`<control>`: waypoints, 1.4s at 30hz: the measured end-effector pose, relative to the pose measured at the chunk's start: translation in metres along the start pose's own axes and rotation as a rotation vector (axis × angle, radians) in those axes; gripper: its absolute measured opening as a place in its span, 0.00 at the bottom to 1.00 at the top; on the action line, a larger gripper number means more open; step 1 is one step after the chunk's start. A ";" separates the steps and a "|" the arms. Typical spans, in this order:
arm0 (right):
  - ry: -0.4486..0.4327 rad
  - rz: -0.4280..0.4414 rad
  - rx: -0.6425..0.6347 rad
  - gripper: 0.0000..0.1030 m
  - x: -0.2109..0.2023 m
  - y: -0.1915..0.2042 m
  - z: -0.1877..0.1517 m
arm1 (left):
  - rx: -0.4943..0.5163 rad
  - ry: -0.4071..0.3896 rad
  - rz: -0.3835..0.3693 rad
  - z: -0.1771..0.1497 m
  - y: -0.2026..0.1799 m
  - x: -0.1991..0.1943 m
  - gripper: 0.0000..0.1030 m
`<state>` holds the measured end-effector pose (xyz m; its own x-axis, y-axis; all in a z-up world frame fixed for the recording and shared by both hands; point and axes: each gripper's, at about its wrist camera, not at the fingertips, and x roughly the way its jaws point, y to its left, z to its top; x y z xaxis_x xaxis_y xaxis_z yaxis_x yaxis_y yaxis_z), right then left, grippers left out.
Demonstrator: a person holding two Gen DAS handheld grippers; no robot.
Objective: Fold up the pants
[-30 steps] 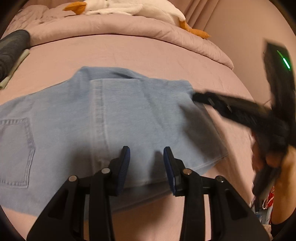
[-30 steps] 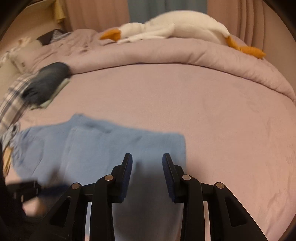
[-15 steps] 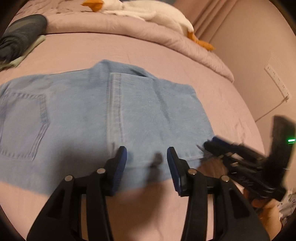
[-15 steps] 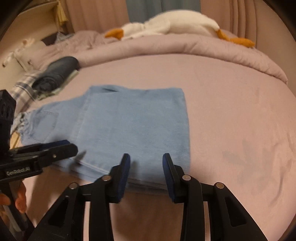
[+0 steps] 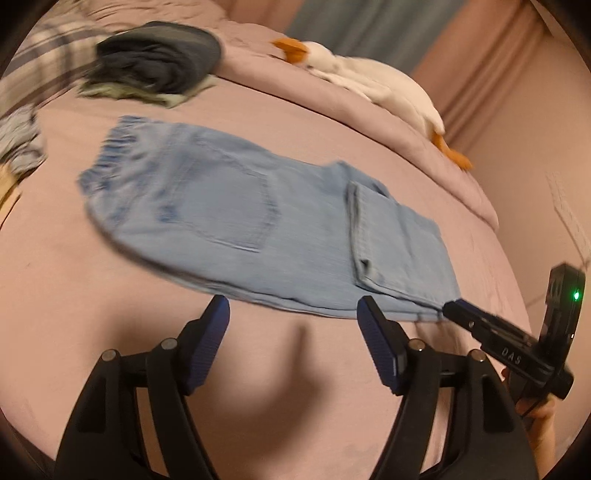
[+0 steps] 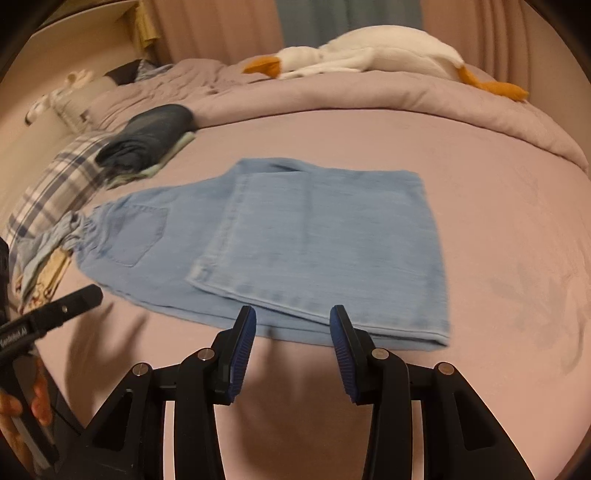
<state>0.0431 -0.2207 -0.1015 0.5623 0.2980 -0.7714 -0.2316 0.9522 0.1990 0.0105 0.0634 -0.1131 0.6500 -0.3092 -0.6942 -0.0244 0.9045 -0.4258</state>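
Left hand-held gripper (image 5: 293, 326): black frame, 2 ribbed blue pads (image 5: 376, 341), silver screws.

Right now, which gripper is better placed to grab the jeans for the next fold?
Right, probably. The right gripper is open with its tips at the folded jeans' near edge. The left gripper is also open but aimed at the bedsheet.

Bed (image 6: 369, 147) covered with a mauve sheet; a rolled duvet (image 6: 406, 99) of the same colour lies across the far side. Pink curtains (image 6: 221, 29) hang behind, with a blue-grey panel (image 6: 347, 18) between them. Right wall (image 5: 535, 166) plain pink. Lighting warm, dim.
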 end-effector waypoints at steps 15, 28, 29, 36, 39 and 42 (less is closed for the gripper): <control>-0.026 0.024 -0.092 0.40 0.028 0.045 0.029 | -0.094 -0.001 0.005 0.002 0.027 0.002 0.70; 0.060 0.009 -0.085 0.41 0.068 0.046 0.017 | -0.186 -0.002 0.027 0.002 0.058 -0.001 0.70; 0.069 -0.002 -0.096 0.41 0.068 0.048 0.018 | -0.196 -0.004 0.027 0.001 0.060 -0.002 0.70; 0.005 0.009 -0.101 0.41 0.054 0.058 0.027 | -0.242 -0.021 0.034 0.003 0.077 -0.006 0.70; -0.027 0.018 -0.122 0.41 0.055 0.068 0.032 | -0.248 -0.030 0.031 0.002 0.079 -0.008 0.70; -0.002 0.004 -0.137 0.41 0.068 0.075 0.033 | -0.241 -0.037 0.038 0.003 0.081 -0.009 0.70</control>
<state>0.0901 -0.1269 -0.1186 0.5626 0.3024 -0.7694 -0.3400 0.9330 0.1180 0.0045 0.1400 -0.1394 0.6725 -0.2616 -0.6924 -0.2268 0.8176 -0.5293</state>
